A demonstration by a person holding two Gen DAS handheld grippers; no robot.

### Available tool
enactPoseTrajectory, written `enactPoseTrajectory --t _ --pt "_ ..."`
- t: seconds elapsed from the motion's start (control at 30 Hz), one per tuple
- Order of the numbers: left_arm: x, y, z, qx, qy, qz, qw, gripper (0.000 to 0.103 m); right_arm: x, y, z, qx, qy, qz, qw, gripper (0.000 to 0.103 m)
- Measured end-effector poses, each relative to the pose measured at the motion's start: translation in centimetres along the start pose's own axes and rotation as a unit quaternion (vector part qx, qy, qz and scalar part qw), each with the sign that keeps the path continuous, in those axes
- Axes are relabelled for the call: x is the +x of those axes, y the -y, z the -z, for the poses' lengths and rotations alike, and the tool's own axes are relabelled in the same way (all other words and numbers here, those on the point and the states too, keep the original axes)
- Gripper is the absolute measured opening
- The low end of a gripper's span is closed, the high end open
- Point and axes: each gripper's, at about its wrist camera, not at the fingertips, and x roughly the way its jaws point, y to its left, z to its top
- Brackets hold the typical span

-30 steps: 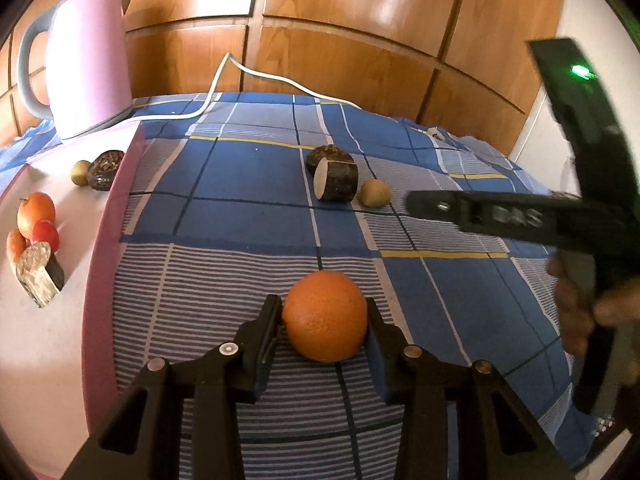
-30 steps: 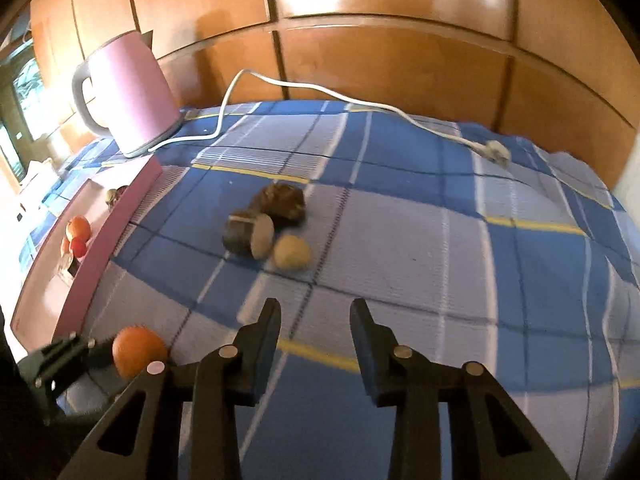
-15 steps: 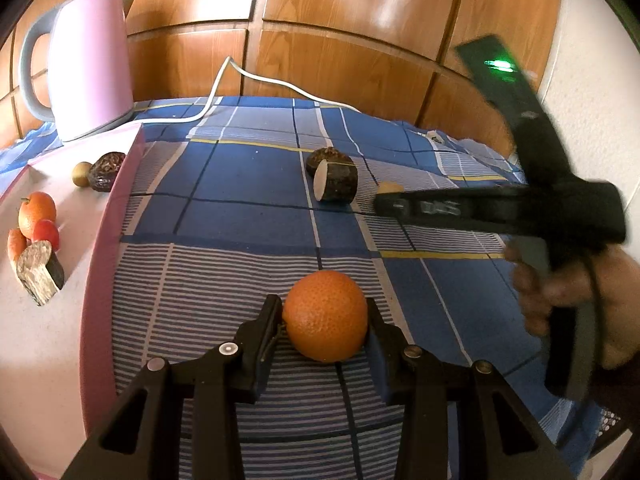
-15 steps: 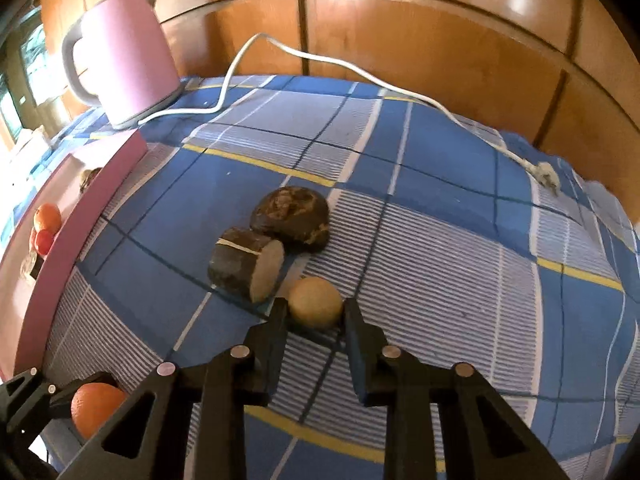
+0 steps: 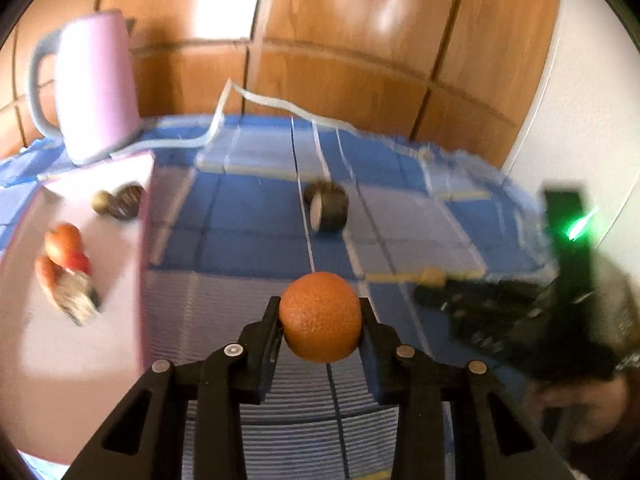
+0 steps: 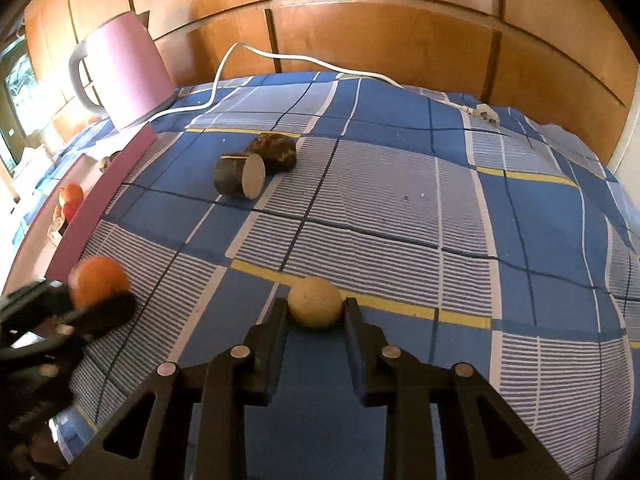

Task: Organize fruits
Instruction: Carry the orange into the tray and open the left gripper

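Note:
My left gripper [image 5: 320, 312] is shut on an orange [image 5: 320, 316] and holds it above the blue checked cloth; the orange also shows in the right wrist view [image 6: 100, 280]. My right gripper [image 6: 316, 308] is shut on a small yellow-tan round fruit [image 6: 315, 302], lifted off the cloth; it shows in the left wrist view [image 5: 432, 278]. A dark cut cylinder piece [image 6: 240, 176] and a dark lumpy fruit [image 6: 274, 152] lie together mid-cloth. A pink tray [image 5: 80, 352] at left holds orange and red fruits [image 5: 64, 240], a cut piece [image 5: 78, 304] and two small dark ones [image 5: 126, 204].
A pink kettle [image 6: 124, 72] stands at the back left, its white cord [image 6: 280, 56] running across the cloth to a plug [image 6: 486, 114]. Wooden panels close the back. The left wrist view is motion-blurred.
My left gripper has lifted the orange off the cloth. My right gripper closed on the yellow-tan fruit beside the dark pieces and carried it away toward the near right.

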Motion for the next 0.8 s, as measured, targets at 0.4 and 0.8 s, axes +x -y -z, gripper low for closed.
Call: enactPoseTrajectory --t 0.4,0.8 --pt "-6.4 -11.3 -3.8 -0.095 0.05 -0.166 0.9803 0.036 0.0 -0.2 0.1 -0.001 0.004 0.005 1.0 0.027" --pt "-6.0 -17.9 -3.8 -0.126 0.041 -0.245 0.9603 0.036 0.1 -0.5 0.1 -0.015 0.0 0.013 1.0 0.027"
